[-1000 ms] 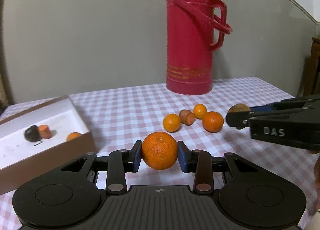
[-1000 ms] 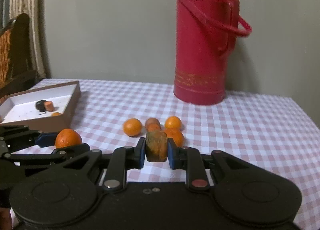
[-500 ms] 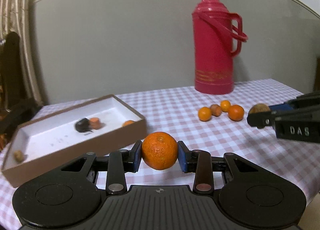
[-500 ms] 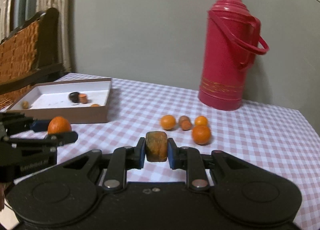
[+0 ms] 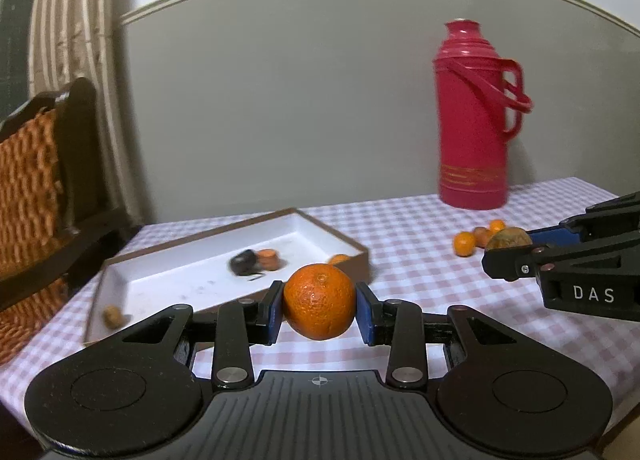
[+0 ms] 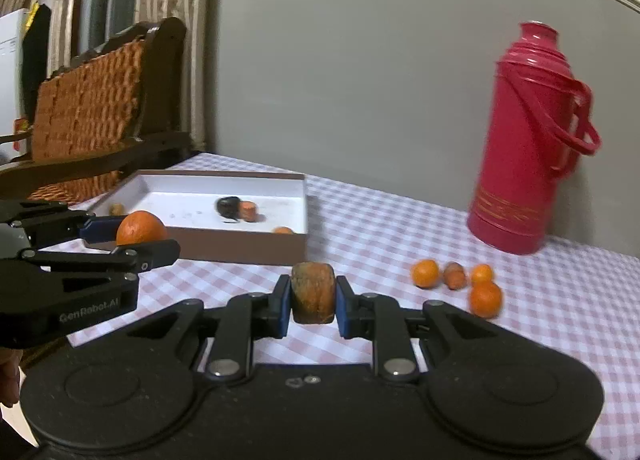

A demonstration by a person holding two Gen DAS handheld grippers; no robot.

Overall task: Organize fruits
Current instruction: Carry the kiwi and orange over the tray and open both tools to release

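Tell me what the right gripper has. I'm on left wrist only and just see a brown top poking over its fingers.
Observer: Right gripper is shut on a squat brown fruit, orange-tinged and held clear of the cloth.
Operator: How much loose fruit is left by the flask? That gripper blocks part of my view.
Observer: Four pieces on the cloth: three oranges and one brownish piece between the back two.
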